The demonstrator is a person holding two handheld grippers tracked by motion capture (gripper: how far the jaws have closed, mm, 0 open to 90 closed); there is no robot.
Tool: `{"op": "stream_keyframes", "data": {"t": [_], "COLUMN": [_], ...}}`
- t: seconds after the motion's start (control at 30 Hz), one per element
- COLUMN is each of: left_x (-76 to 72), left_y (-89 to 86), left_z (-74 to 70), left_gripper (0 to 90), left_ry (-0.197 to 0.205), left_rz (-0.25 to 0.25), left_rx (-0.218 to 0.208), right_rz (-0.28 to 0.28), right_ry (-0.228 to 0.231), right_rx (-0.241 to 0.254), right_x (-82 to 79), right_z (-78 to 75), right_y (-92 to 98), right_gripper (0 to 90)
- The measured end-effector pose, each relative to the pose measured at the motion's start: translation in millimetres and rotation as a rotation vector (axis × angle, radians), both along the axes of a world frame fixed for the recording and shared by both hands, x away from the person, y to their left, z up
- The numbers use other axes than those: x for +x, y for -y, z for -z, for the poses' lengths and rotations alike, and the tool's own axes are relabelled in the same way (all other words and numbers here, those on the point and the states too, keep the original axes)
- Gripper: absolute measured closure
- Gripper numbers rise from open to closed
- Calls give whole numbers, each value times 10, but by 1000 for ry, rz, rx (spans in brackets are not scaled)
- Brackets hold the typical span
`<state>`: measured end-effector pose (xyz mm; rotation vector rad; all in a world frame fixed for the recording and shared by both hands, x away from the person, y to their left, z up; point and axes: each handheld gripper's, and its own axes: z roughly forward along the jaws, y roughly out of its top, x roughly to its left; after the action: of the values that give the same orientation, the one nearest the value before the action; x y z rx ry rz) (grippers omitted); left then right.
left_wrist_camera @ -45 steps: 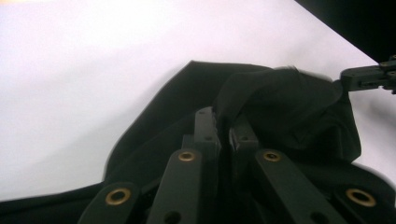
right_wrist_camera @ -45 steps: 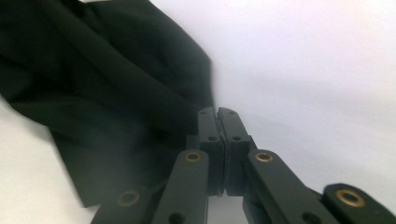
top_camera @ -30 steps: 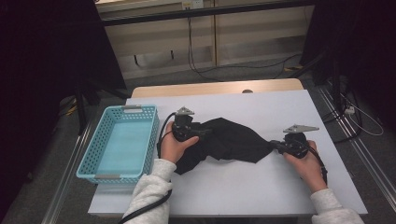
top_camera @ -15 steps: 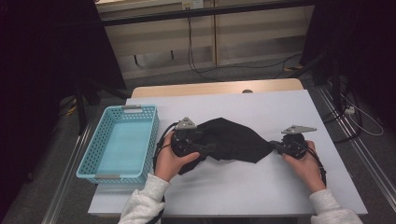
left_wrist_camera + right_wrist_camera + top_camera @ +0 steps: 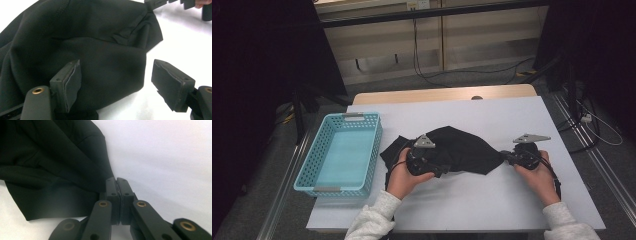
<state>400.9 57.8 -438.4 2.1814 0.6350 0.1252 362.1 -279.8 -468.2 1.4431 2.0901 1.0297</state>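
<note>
Cloth [image 5: 462, 152] is that black piece lying bunched in the middle of the white table [image 5: 492, 210], with the blue basket [image 5: 339, 155] sitting empty just off to its left. My right tongs [image 5: 117, 185] are clenched on the cloth's right corner; in the right gripper view you can see the fabric pinched between the two pads, and that corner is drawn out to a point toward my right hand [image 5: 537, 175]. My left tongs [image 5: 117, 80] are released: the jaws have just been opening and stand wide apart, hovering over the near edge of the cloth with fabric under and between them but no pad pressing on it. As for how far along I am, I'd say early to middle: one corner is secured, the other side has no grip on it yet, and the cloth is creased and humped rather than flat or folded. My guess is that what's left is getting a second hold with the left tongs, pulling it flat, folding it, and probably dropping it in the basket, since nothing is in there.
</note>
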Motion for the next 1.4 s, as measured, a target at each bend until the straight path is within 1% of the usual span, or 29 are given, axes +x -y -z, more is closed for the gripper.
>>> {"op": "stream_keyframes", "data": {"t": [0.07, 0.1, 0.17, 0.3, 0.33, 0.43, 0.5, 0.53, 0.57, 0.6, 0.63, 0.67, 0.7, 0.77, 0.83, 0.87, 0.9, 0.93, 1.07, 1.1, 1.13, 1.17, 1.2, 1.23, 1.27, 1.3, 1.33, 1.37, 1.4], "left_x": [5, 16, 23, 48, 49, 60, 70, 75, 75, 76, 82, 86, 90, 103, 119, 124, 135, 145, 218, 245, 297, 297, 357, 357, 389, 425, 460, 492, 525], "left_y": [22, 46, 55, 97, 107, 140, 156, 170, 170, 178, 176, 167, 153, 112, 54, 26, -11, -38, -147, -173, -219, -219, -268, -268, -286, -308, -329, -351, -374], "left_z": [38, 88, 108, 143, 146, 155, 161, 165, 165, 163, 158, 144, 127, 83, 7, -43, -103, -153, -367, -405, -460, -460, -487, -487, -492, -493, -498, -510, -519], "left_gripper": [233, 237, 245, 294, 345, 450, 515, 618, 651, 651, 724, 749, 816, 824, 838, 838, 840, 840, 839, 838, 859, 859, 860, 861, 861, 861, 863, 863, 863], "left_ry": [13, 23, 29, 40, 40, 32, 29, 15, 15, 16, -1, -7, -25, -52, -94, -99, -108, -102, -77, -71, -55, -55, -62, -62, -56, -65, -63, -58, -56], "left_rz": [-14, -23, -30, -54, -49, -67, -80, -74, -74, -72, -68, -76, -78, -85, -88, -88, -83, -89, -109, -116, -148, -148, -155, -155, -162, -171, -183, -191, -193], "left_rx": [11, 22, 25, 40, 48, 48, 57, 67, 67, 76, 74, 69, 65, 38, 12, -3, -6, -28, -82, -86, -71, -71, -74, -74, -65, -71, -73, -75, -87], "right_rz": [-2, 0, -1, -4, -4, -3, -3, -6, -6, -7, -5, -6, -8, -9, -10, -14, -18, -20, -36, -42, -26, -26, -17, -17, -6, -6, -5, -6, -6], "right_ry": [1, 1, 1, 3, 3, 4, 3, 4, 4, 4, 1, 3, 0, 2, 12, 15, 19, 24, 47, 51, 68, 68, 72, 72, 67, 67, 63, 67, 67], "right_rx": [-2, 1, 0, -6, -7, -6, -5, -2, -2, 0, 5, 7, 12, 22, 34, 39, 47, 57, 76, 74, 61, 61, 63, 63, 76, 76, 80, 71, 71], "right_x": [-2, -1, 0, 2, 1, -2, -6, -9, -9, -10, -13, -15, -19, -27, -40, -47, -54, -62, -104, -112, -123, -123, -119, -119, -117, -117, -115, -117, -117], "right_z": [0, 1, 2, 0, 0, 0, -2, -1, -1, -1, -2, -2, -4, -16, -40, -56, -73, -90, -178, -200, -235, -235, -240, -240, -232, -232, -229, -238, -238], "right_y": [1, 1, -1, -4, -6, -8, -12, -14, -14, -12, -11, -7, -4, -1, 5, 8, 11, 11, -1, -1, 7, 7, 42, 42, 70, 70, 72, 60, 60], "right_gripper": [888, 888, 888, 888, 888, 888, 888, 888, 888, 888, 888, 888, 888, 888, 889, 889, 889, 889, 889, 890, 891, 891, 891, 891, 892, 892, 892, 894, 894]}}
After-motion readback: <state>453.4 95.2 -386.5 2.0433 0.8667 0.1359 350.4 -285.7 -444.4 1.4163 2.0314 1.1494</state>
